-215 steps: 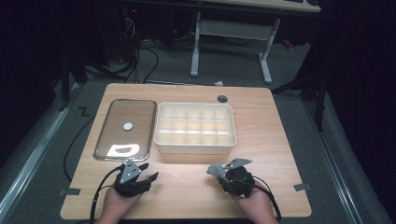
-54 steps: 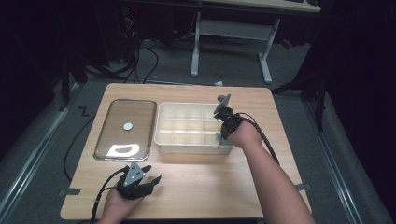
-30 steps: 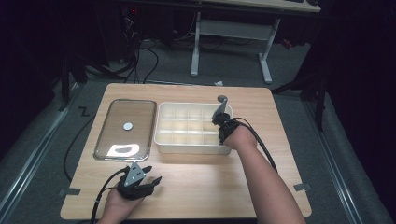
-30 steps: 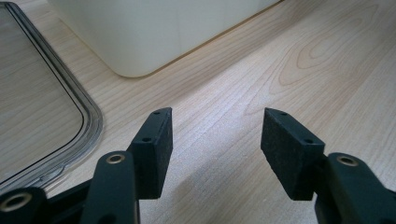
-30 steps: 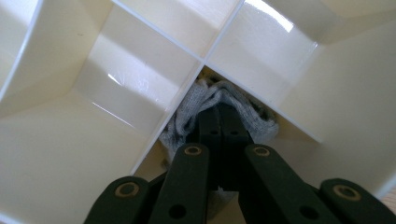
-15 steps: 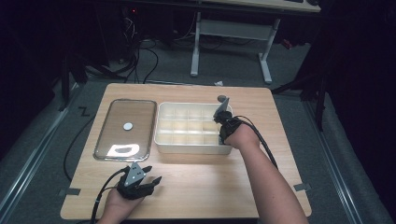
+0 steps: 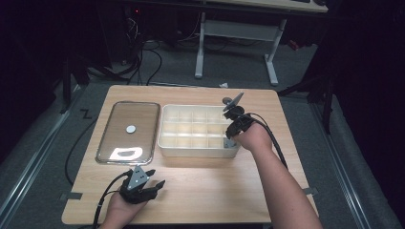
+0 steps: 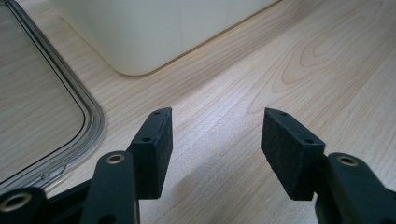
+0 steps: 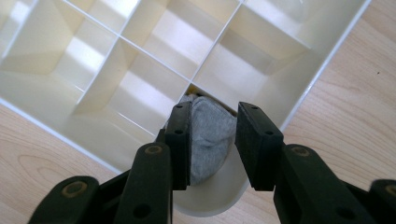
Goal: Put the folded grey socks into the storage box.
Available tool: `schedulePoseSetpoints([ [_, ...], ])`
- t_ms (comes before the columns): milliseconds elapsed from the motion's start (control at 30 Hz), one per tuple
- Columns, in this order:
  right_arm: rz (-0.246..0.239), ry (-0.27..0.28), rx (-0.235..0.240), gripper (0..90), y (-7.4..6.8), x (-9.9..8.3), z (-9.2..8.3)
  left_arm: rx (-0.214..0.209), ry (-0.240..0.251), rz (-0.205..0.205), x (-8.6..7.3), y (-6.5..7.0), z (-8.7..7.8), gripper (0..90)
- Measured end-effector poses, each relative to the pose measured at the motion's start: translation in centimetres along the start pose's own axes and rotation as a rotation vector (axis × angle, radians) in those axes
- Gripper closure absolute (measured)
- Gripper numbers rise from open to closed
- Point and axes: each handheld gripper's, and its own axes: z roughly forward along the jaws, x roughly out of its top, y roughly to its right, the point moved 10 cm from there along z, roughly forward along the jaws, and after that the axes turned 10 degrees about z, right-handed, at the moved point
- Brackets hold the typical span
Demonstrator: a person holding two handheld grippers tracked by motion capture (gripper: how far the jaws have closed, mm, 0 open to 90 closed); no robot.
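Pale wooden table, seemingly dark room

Your right hand-held gripper is pointing steeply down over the compartment box's near right corner, forearm stretching across the surface, its jaws having just been opening. Your left hand-held gripper is resting low, well short of the box, jaws spread wide.

Black grippers with screwed jaws, grey plates, trailing cables.
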Motion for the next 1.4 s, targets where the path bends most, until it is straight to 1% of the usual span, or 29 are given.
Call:
schedulePoseSetpoints([
  [67,0.002,0.011,0.005,65.7,0.0,-0.1,-0.2,0.001,-0.006,0.006,-0.1,-0.1,0.0,44.1],
  [100,0.008,0.012,0.01,65.2,0.0,-0.2,-0.2,0.005,-0.003,0.001,-0.1,-0.1,0.0,44.0],
  [133,-0.003,0.021,0.01,64.6,0.1,-0.2,-0.2,0.005,-0.003,-0.001,-0.1,-0.2,0.0,44.0],
  [200,-0.007,0.03,0.012,63.0,0.1,-0.4,-0.3,0.009,0.004,-0.011,-0.1,-0.5,-0.1,44.0],
  [333,-0.01,0.058,0.04,60.3,-0.2,-0.9,-0.4,0.006,0.0,-0.016,-0.2,-0.8,-0.2,44.0],
  [367,-0.011,0.063,0.04,59.5,-0.2,-1.0,-0.5,0.005,0.006,-0.023,-0.2,-0.8,-0.2,44.0],
  [433,0.008,0.076,0.063,57.2,-0.3,-1.3,-0.5,0.006,0.008,-0.026,-0.3,-0.9,-0.2,44.0],
  [467,0.008,0.091,0.08,56.7,-0.3,-1.3,-0.6,0.005,0.007,-0.026,-0.3,-1.0,-0.2,44.0],
  [500,0.008,0.106,0.088,56.6,-0.4,-1.4,-0.7,0.005,0.007,-0.026,-0.3,-1.0,-0.2,44.0],
  [567,0.012,0.135,0.093,55.6,-0.4,-1.7,-0.9,0.008,0.015,-0.032,-0.2,-1.1,-0.2,44.0],
  [667,0.022,0.187,0.113,52.5,-0.6,-2.1,-1.4,0.008,0.011,-0.029,-0.1,-1.1,-0.1,44.0],
  [800,0.027,0.258,0.115,50.4,-0.7,-2.8,-2.2,0.01,0.013,-0.031,-0.1,-1.0,-0.1,44.0],
  [867,0.01,0.273,0.108,49.0,-0.8,-3.4,-2.4,0.009,0.017,-0.032,0.0,-1.0,0.0,44.0],
  [900,0.012,0.288,0.121,48.6,-0.8,-3.7,-2.5,0.008,0.02,-0.031,0.1,-1.0,0.0,44.0],
  [933,0.022,0.297,0.132,47.8,-0.9,-4.0,-2.5,0.007,0.018,-0.028,0.1,-1.0,0.0,44.0],
  [967,0.018,0.299,0.122,47.0,-0.8,-4.3,-2.4,0.006,0.017,-0.028,0.1,-1.0,0.1,44.0],
  [1000,0.012,0.313,0.116,46.9,-0.8,-4.6,-2.4,0.004,0.018,-0.029,0.1,-1.0,0.1,44.0],
  [1033,0.014,0.326,0.119,46.4,-0.8,-4.9,-2.3,0.002,0.019,-0.029,0.1,-1.0,0.1,43.9],
  [1067,0.018,0.325,0.12,45.4,-0.9,-5.2,-2.3,0.002,0.02,-0.028,0.1,-1.0,0.1,44.0],
  [1100,0.01,0.337,0.112,45.1,-0.9,-5.5,-2.2,0.001,0.021,-0.028,0.2,-0.9,0.0,43.9],
  [1133,0.011,0.355,0.12,44.9,-1.0,-5.8,-2.1,0.001,0.022,-0.029,0.2,-0.9,0.0,44.0],
  [1167,0.018,0.361,0.129,44.1,-1.1,-6.1,-2.0,0.0,0.023,-0.03,0.2,-0.9,0.0,44.0],
  [1300,0.02,0.41,0.14,43.6,-1.3,-7.4,-1.7,0.001,0.026,-0.028,0.4,-0.7,-0.1,44.0],
  [1333,0.029,0.415,0.145,43.4,-1.4,-7.8,-1.6,0.001,0.024,-0.026,0.3,-0.7,-0.1,43.9],
  [1400,0.026,0.443,0.142,43.4,-1.4,-8.4,-1.5,-0.003,0.021,-0.023,0.3,-0.5,-0.1,43.9],
])
